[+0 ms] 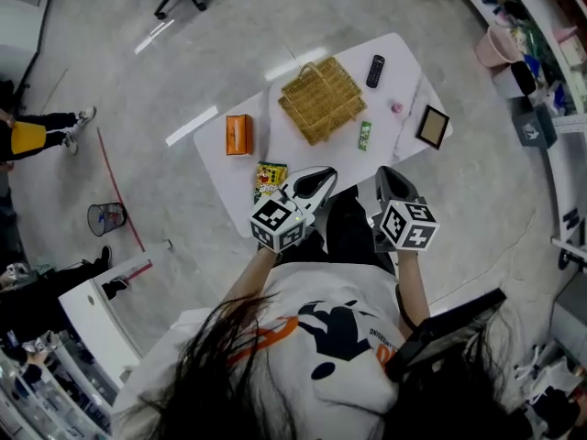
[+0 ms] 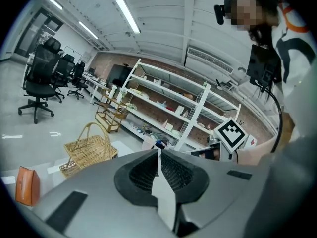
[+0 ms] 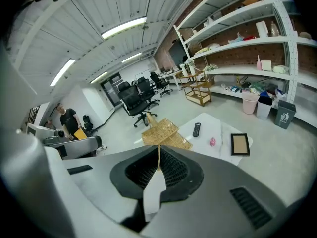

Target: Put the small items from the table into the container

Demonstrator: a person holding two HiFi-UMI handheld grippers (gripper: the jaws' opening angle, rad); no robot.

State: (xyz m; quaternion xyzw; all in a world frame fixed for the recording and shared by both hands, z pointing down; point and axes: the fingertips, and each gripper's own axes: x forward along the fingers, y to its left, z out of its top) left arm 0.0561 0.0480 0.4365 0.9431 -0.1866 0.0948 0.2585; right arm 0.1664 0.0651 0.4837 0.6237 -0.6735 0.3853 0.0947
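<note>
Looked steeply down on a white tabletop [image 1: 220, 159] in the upper middle of the frame. Found an orange box [image 1: 238, 135] at its left end, then a yellow-green snack packet [image 1: 269, 180] near the lower edge. Held the left tool [image 1: 321, 176] closed tight and empty, over that lower edge. Saw the wicker basket [image 1: 321, 99] at centre, a green packet [image 1: 364, 135] just right of it, a black remote [image 1: 374, 71] further up. Held the right tool [image 1: 386, 174] pinched together on nothing, beside the left. Noted a small pink item [image 1: 396, 107] and a picture frame [image 1: 432, 126] at the right end.
</note>
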